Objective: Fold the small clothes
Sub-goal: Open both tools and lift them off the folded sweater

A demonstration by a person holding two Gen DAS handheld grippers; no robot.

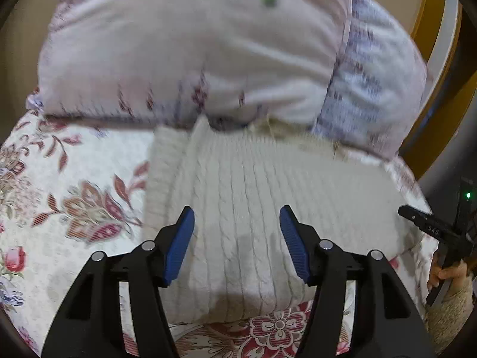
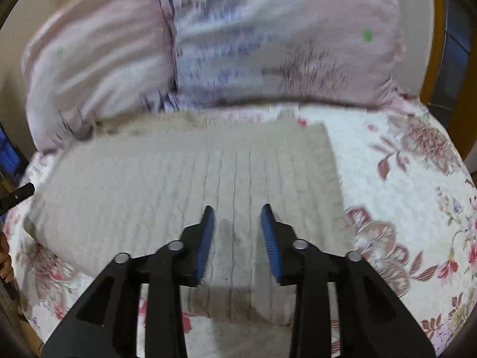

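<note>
A cream cable-knit sweater (image 1: 253, 197) lies flat as a folded rectangle on a floral bedspread (image 1: 74, 185). It also shows in the right wrist view (image 2: 179, 185). My left gripper (image 1: 237, 217) is open and empty, hovering over the sweater's near half. My right gripper (image 2: 237, 213) is open and empty, also above the sweater near its front edge. Part of the right gripper (image 1: 432, 229) shows at the right edge of the left wrist view, held by a hand.
Two pale pink floral pillows (image 1: 193, 53) lean at the head of the bed just beyond the sweater; they also show in the right wrist view (image 2: 268, 38). A wooden bed frame (image 1: 429, 15) stands at the far right. The bedspread (image 2: 402, 179) extends to the right of the sweater.
</note>
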